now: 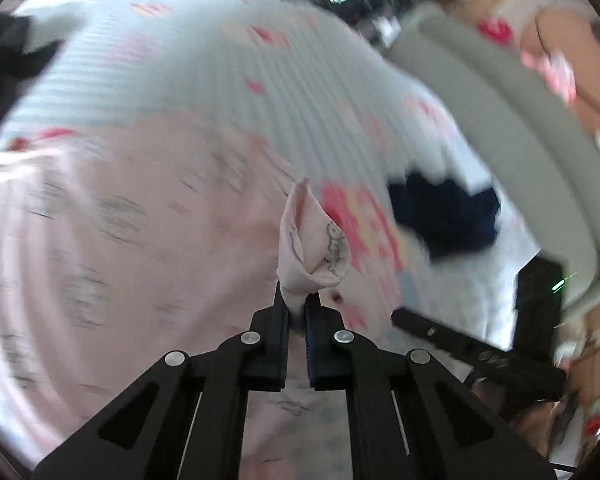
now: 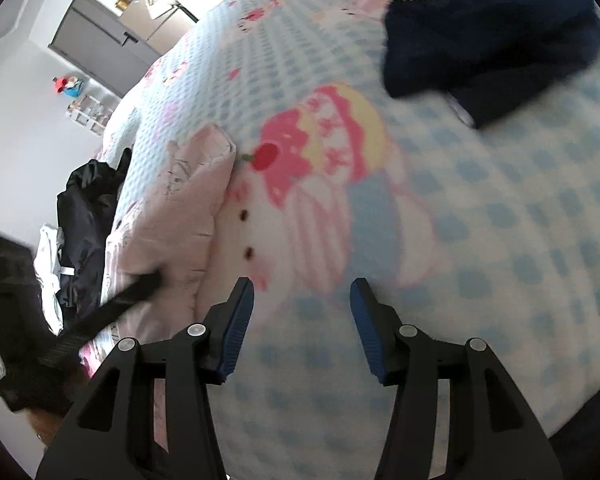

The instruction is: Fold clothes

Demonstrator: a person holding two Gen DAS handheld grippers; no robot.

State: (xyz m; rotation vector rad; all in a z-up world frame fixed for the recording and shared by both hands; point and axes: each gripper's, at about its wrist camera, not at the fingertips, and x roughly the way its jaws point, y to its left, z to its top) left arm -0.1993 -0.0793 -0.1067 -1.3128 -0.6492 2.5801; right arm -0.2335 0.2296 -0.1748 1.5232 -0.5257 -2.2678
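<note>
The left tongs (image 1: 298, 308) are closed tight on a bunched corner of the pale pink printed garment (image 1: 314, 240), which pokes up as a small cone just above the tips at lower centre of the left wrist view. The rest of that pink garment fills the left half of the frame, blurred, lying on the bed's blue-checked cartoon bedspread (image 1: 220, 60).

The right tongs (image 2: 302, 312) stand wide apart and hold nothing, hovering over the bedspread (image 2: 480, 220) at lower centre of the right wrist view. Just left of them the pink garment (image 2: 188, 208) lies in a folded heap, with the left tongs' black finger touching its lower edge. A dark navy garment (image 2: 488, 36) sits at upper right, well apart. A black garment (image 2: 88, 216) is heaped at the left edge, beside the pink one.
</note>
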